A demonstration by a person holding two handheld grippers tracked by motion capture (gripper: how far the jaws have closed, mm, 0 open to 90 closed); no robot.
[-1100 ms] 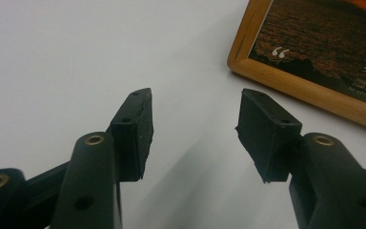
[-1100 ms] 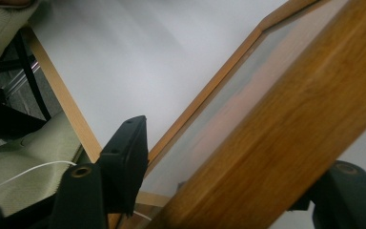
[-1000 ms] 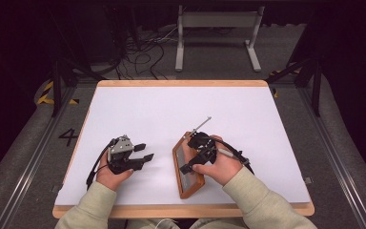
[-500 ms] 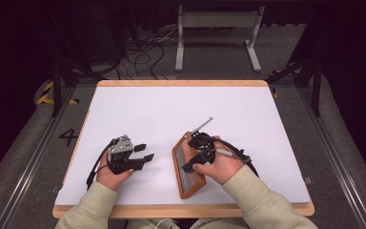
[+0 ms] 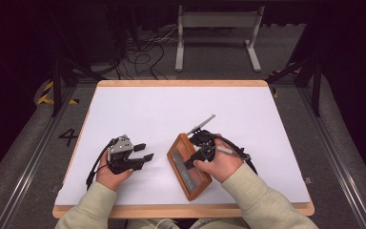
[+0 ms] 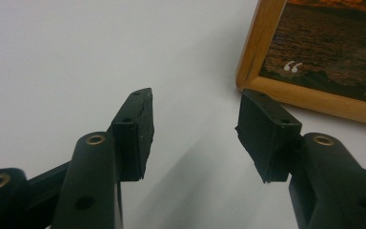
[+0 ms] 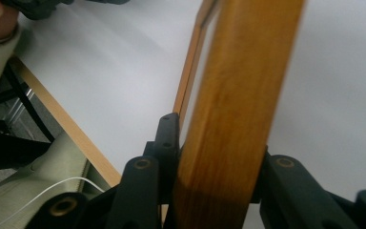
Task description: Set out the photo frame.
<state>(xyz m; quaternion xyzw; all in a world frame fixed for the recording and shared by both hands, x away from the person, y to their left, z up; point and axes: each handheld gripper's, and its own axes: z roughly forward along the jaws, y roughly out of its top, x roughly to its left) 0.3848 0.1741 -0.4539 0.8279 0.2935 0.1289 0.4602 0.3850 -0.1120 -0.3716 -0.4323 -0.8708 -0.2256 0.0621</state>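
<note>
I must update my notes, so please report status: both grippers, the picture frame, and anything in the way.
Right gripper just closed on the picture frame edge. Left gripper open, beside the frame, holding nothing. Frame on the table. Nothing in the way.

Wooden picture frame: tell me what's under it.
The picture frame lies on the white table. The right gripper has just been closing on its edge; anything beneath is hidden.

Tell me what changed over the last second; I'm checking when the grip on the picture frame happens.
The right gripper has just been closing its jaws on the wooden picture frame; in the right gripper view they now clamp the frame's edge. The frame itself has not visibly shifted. The left gripper stayed put, jaws open, on the white table.
</note>
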